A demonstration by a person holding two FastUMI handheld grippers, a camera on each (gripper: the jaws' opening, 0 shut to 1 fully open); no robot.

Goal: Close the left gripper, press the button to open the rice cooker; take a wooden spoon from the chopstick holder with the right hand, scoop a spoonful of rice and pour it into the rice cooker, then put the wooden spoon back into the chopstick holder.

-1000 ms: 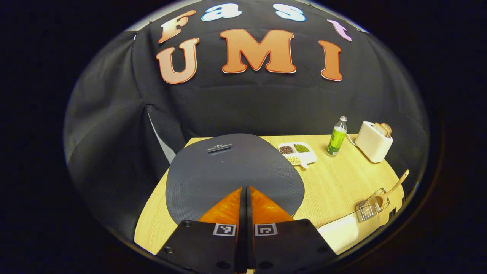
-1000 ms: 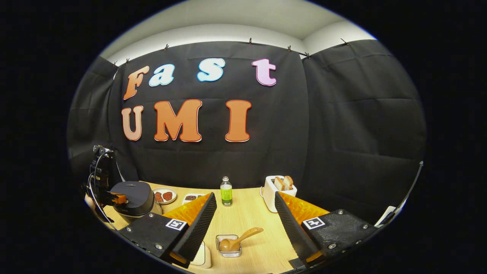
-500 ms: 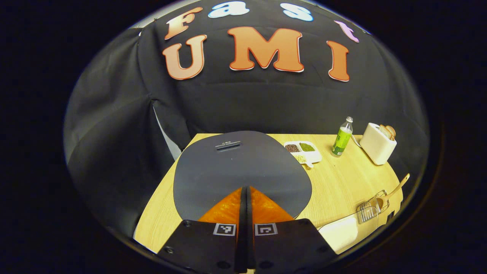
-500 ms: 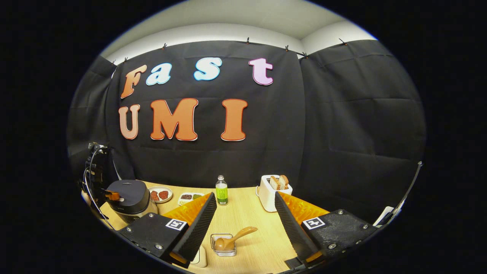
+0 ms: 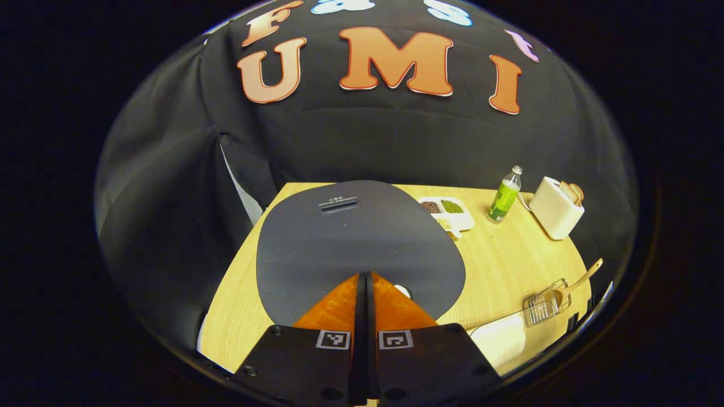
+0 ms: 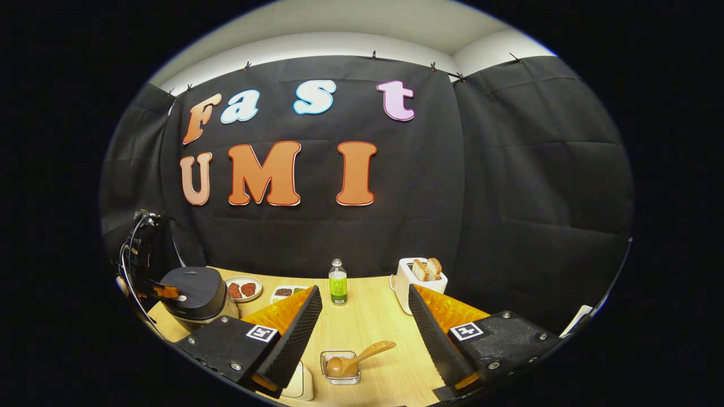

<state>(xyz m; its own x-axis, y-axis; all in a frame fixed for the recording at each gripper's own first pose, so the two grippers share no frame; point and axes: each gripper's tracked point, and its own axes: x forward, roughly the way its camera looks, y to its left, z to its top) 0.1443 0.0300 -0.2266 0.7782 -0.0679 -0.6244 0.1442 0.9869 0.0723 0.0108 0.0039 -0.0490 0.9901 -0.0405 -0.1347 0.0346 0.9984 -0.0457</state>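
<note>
Left tongs point(image 5: 365, 277): fingers pressed together with nothing between them, tips at the front edge of the rice cooker point(image 5: 356, 243) lid; a small pale button shows just beside the tips. In the right gripper view the same tongs point(image 6: 169, 291) meet the cooker's point(image 6: 195, 291) near side.
Right tongs point(image 6: 365, 316): spread wide, holding nothing, raised above the bench point(image 6: 373, 316), well short of the spoon.
Rice cooker: lid down, standing at the bench's left end, close to the left and back edges.
Wooden spoon point(image 6: 353, 359): bowl down inside the clear chopstick holder point(image 6: 341, 367), handle leaning up and to the right, in line with the gap between the right tongs' fingers.
Chopstick holder: near the bench's front edge; in the left gripper view it point(image 5: 543, 305) sits toward the right front corner.
Open room: bare bench between the cooker and the holder, and between the holder and the back row.
Back row: divided tray of grains point(image 5: 449, 210), green bottle point(image 6: 337, 282), white toaster point(image 6: 416, 282) with bread, all near the wall.
Other: a plate point(image 6: 243, 288) with reddish pieces just behind the cooker; a white object point(image 5: 500, 345) at the front edge beside the holder.
</note>
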